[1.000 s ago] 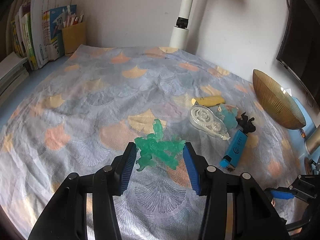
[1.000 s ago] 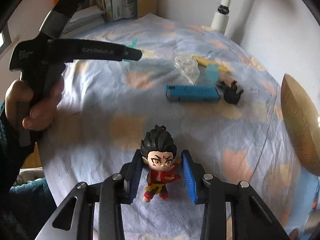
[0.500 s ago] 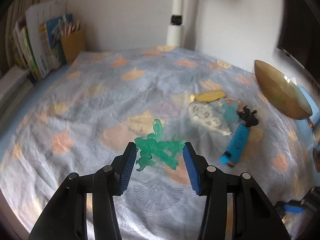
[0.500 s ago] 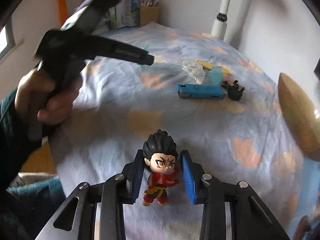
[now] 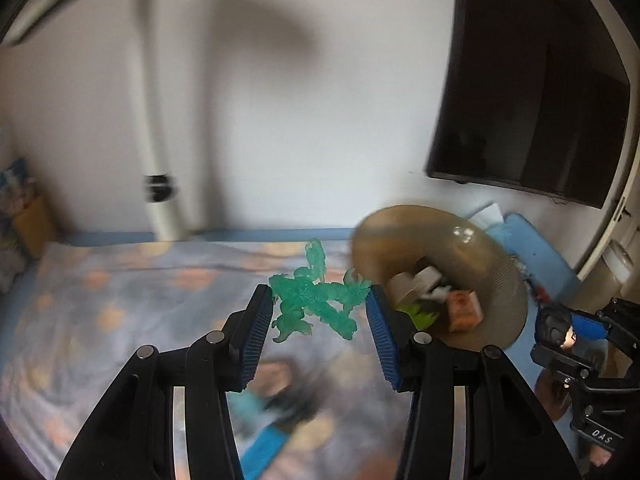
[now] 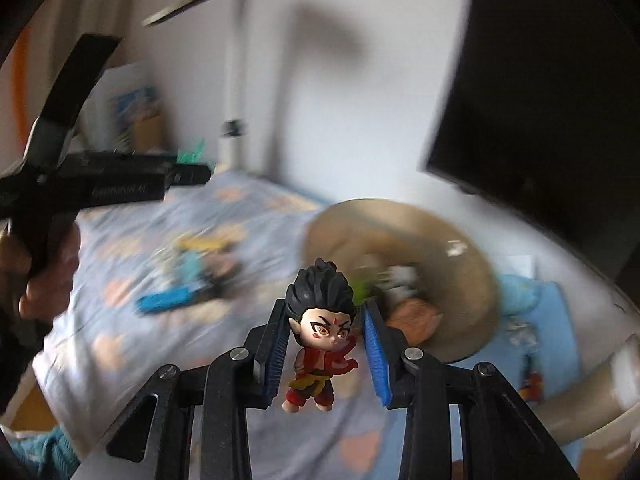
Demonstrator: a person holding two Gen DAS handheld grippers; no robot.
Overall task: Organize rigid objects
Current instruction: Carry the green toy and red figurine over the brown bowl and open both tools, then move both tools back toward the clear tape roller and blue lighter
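Observation:
My left gripper (image 5: 318, 312) is shut on a translucent green figure (image 5: 316, 300) and holds it in the air, just left of a gold bowl (image 5: 496, 276) that holds several small objects. My right gripper (image 6: 326, 344) is shut on a black-haired doll in red clothes (image 6: 322, 328), held above the cloth in front of the same bowl (image 6: 468, 248). The left gripper also shows in the right wrist view (image 6: 188, 172), at the left. The right gripper with the doll shows in the left wrist view (image 5: 568, 330), at the right edge.
A blue lighter (image 6: 172, 298) and blurred small items lie on the patterned cloth (image 6: 132, 344). A white pole (image 5: 160, 160) stands at the back wall. A dark screen (image 5: 528, 96) hangs at the right. Books and a pen holder (image 6: 136, 120) stand at the far left.
Both grippers have lifted and swung right toward the gold bowl, each holding its figure. The bowl's inside now shows. The items on the cloth have dropped low in view.

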